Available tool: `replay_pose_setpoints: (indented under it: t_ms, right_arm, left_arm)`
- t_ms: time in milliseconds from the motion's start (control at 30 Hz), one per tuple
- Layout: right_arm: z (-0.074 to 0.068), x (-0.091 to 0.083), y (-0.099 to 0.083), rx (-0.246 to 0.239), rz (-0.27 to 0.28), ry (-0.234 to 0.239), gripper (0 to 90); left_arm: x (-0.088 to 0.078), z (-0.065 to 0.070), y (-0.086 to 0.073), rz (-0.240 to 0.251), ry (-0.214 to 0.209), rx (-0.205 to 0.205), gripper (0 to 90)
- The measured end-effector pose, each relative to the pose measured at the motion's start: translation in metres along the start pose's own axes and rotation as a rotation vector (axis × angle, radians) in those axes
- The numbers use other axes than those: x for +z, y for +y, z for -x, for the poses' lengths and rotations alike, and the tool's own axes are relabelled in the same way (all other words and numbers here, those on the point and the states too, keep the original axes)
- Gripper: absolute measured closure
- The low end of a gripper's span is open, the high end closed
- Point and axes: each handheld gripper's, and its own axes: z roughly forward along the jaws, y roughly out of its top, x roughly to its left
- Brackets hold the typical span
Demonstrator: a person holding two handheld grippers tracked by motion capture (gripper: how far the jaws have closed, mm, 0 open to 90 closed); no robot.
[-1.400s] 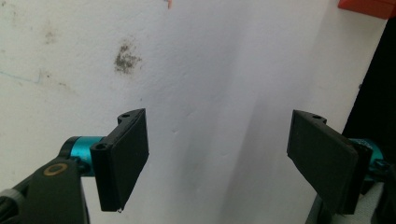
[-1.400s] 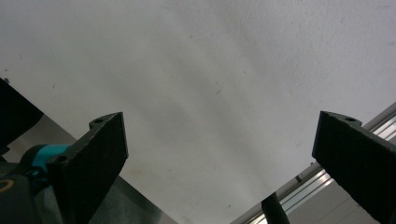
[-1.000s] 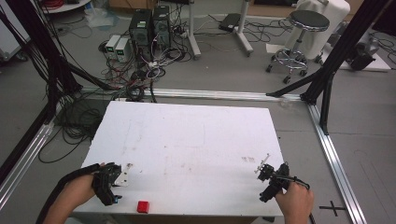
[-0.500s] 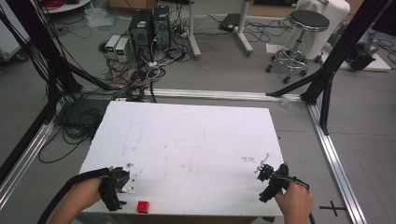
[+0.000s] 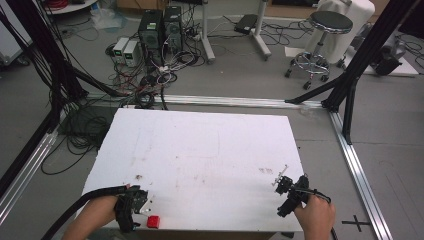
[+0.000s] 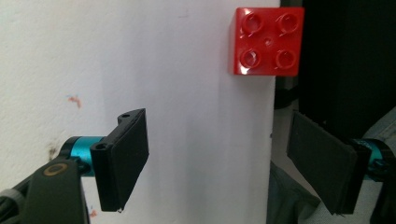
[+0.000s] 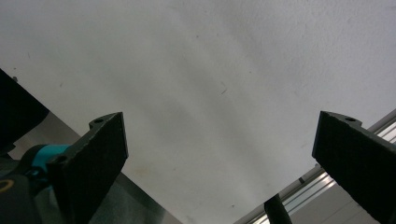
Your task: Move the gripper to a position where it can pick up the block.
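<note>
Nowhere legible writing; red brick (image 6: 266, 41) at table (image 5: 200, 150) edge, both grippers' fingers wide apart, empty.

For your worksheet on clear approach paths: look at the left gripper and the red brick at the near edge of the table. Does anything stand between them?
Nothing visible does. The left gripper is open, and the red brick lies ahead of its jaws at the edge of the white table, with only bare tabletop between them.

R gripper (image 7: 219, 163) jaws stood wide apart w/ nothing btwn them, over the white table (image 7: 210, 70). Teal fitting (image 7: 44, 154) showed behind one jaw. Table edge ran diagonally below; metal rail (image 7: 317, 186) beside the other jaw.
</note>
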Motion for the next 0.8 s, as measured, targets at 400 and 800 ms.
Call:
replay_pose_setpoints:
  t_ms: [400, 800]
  right_arm:
    - [0.000, 0.000, 0.001, -0.004, -0.004, 0.004, 2.6]
    - [-0.002, 0.001, 0.002, -0.013, -0.007, 0.005, 2.6]
  left_arm:
    - [0.008, 0.007, 0.013, -0.015, -0.036, 0.033, 21.3]
    - [0.019, 0.012, 0.026, -0.055, -0.050, 0.040, 21.4]
